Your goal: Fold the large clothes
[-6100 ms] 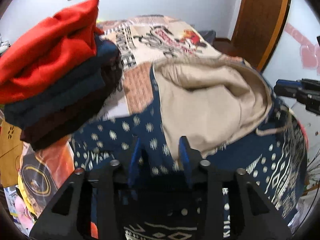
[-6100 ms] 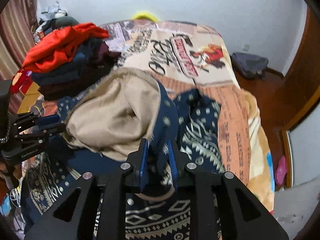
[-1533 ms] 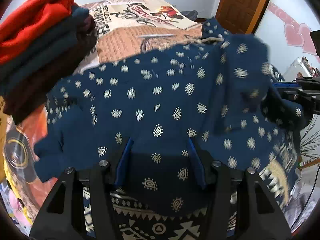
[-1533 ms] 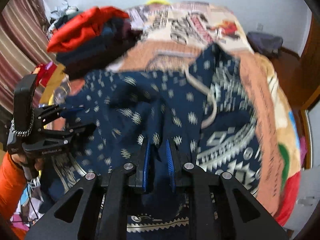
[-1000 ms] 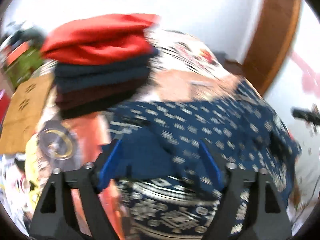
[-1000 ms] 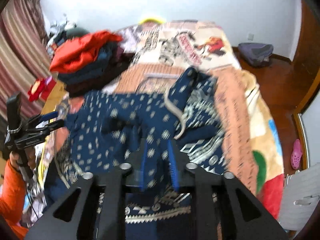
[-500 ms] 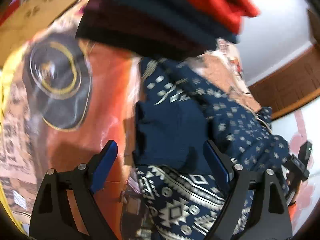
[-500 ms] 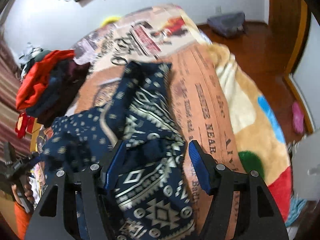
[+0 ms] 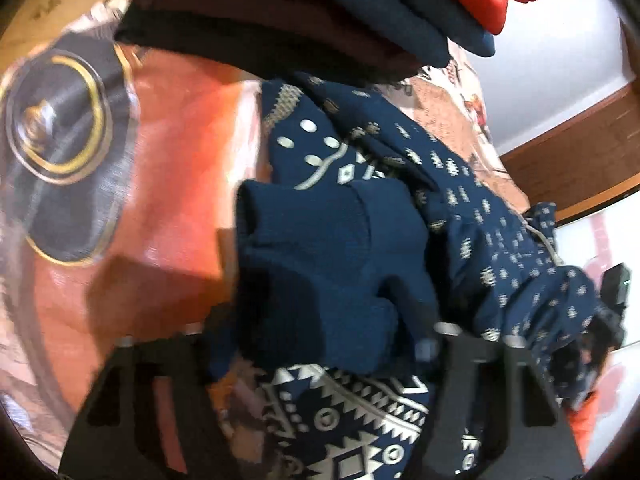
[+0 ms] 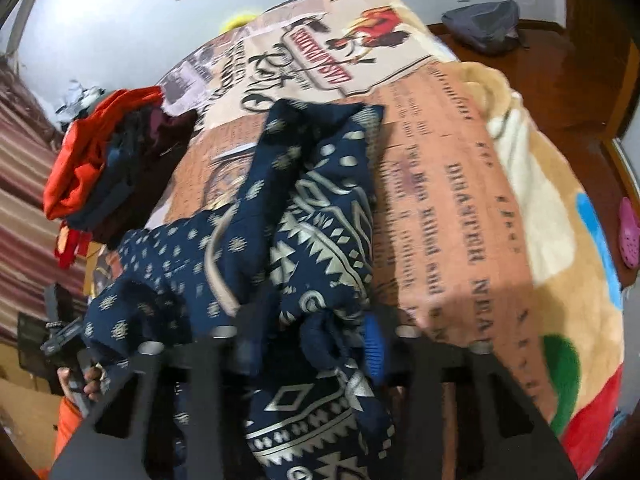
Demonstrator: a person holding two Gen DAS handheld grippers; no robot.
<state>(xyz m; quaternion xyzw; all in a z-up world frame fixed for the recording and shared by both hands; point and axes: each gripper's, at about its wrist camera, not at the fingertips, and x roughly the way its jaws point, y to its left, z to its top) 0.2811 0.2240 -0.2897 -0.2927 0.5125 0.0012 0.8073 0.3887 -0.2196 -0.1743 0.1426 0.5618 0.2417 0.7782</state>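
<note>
A navy hoodie [image 9: 460, 208] with pale patterns lies bunched on the bed. Its plain ribbed cuff [image 9: 320, 248] fills the gap of my left gripper [image 9: 320, 340]. The jaws are closing on it, and the cloth bulges over both fingers and hides the pads. In the right wrist view the hoodie [image 10: 320, 220] runs away from me up the blanket. My right gripper [image 10: 308, 344] is closing on a wad of its patterned hem, and one blue pad [image 10: 372, 344] shows beside the fabric. A beige drawstring [image 10: 216, 272] loops across the cloth.
A stack of folded clothes [image 9: 320, 12] with a red one on top sits just beyond the hoodie, also at the left [image 10: 92, 168]. The printed blanket [image 10: 460, 200] covers the bed. A pink slipper [image 10: 630, 236] and a grey bag [image 10: 484, 24] lie on the wooden floor.
Both grippers let go and spread wide, then dropped lower onto the hoodie. Over the last half second their jaws narrowed around the cuff and the hem.
</note>
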